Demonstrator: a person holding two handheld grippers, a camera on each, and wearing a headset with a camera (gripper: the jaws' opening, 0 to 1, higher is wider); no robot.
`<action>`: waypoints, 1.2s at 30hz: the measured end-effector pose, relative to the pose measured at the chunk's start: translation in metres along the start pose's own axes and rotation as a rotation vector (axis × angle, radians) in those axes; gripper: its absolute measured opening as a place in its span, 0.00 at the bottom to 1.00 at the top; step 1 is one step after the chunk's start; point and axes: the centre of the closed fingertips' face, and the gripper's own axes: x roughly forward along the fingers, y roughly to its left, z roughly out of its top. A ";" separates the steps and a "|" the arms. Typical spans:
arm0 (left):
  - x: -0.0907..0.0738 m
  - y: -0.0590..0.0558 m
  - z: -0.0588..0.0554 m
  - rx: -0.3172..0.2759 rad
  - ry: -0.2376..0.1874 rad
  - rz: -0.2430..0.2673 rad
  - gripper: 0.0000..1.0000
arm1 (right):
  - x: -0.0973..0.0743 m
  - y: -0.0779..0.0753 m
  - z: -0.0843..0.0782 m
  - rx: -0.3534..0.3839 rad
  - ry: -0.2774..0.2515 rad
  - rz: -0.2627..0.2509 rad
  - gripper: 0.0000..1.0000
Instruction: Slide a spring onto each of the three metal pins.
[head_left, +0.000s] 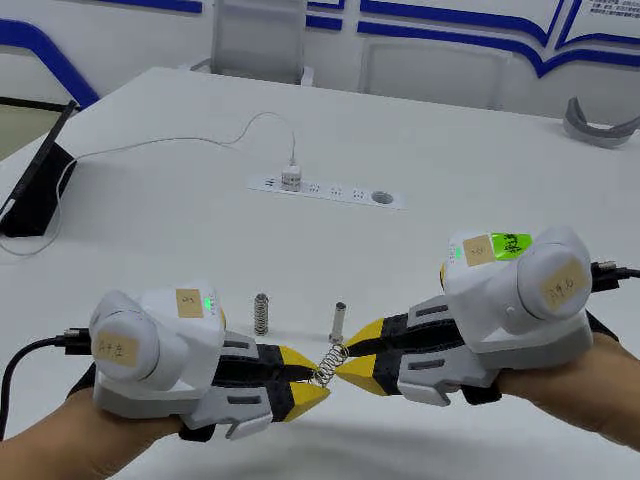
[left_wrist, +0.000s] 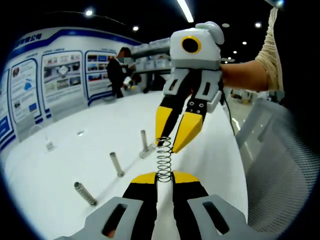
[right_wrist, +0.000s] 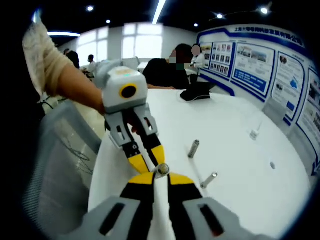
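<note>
Head view showed the left gripper and right gripper each clamped on one end of a spring, a bare metal pin at its twelve o'clock.

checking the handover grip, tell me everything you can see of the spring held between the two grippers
The spring is a short coil of thin, silvery wire with open turns. It bridges the two grippers: one end is pinched in the left gripper's yellow-tipped jaws, the other in the right gripper's. It runs straight, tilted in the head view, just in front of a bare metal pin.
</note>
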 end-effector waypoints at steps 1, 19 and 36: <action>0.000 0.000 0.000 0.000 0.000 0.000 0.10 | 0.001 0.000 0.001 -0.003 0.000 0.002 0.11; -0.002 0.004 0.003 -0.040 -0.035 0.021 0.10 | 0.010 0.000 0.017 0.013 -0.036 0.007 0.13; -0.003 0.008 0.005 -0.065 -0.057 0.036 0.10 | 0.013 -0.005 0.024 0.078 -0.088 -0.014 0.12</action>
